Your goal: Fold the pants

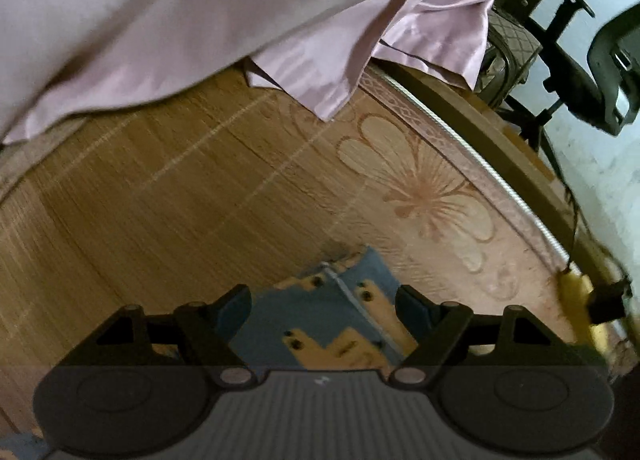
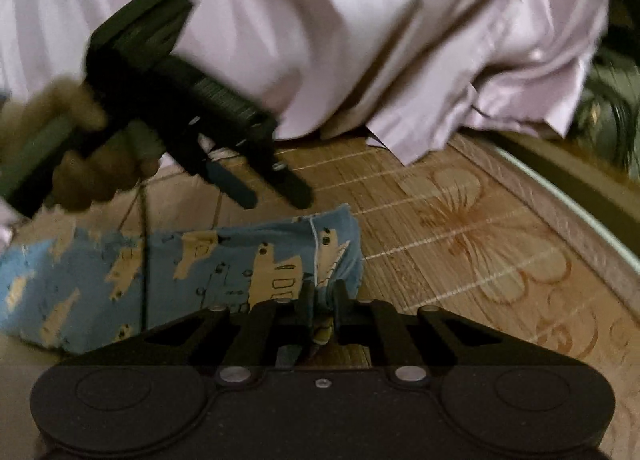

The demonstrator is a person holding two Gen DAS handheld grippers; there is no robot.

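The right gripper (image 2: pixel 322 300) pinches the blue cartoon-print cotton pants (image 2: pixel 160 272); the left gripper (image 1: pixel 323 302) hovers wide — thin hold, the fabric could slip free.

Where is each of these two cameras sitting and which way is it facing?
Left wrist: sits on the left gripper, looking forward and down at the blue patterned pants on the bamboo mat; its open fingers show.
Right wrist: sits on the right gripper, looking across the pants; its fingers are shut on the fabric, and the left gripper and the hand holding it show.
Shared: pants, mat, pink sheet.
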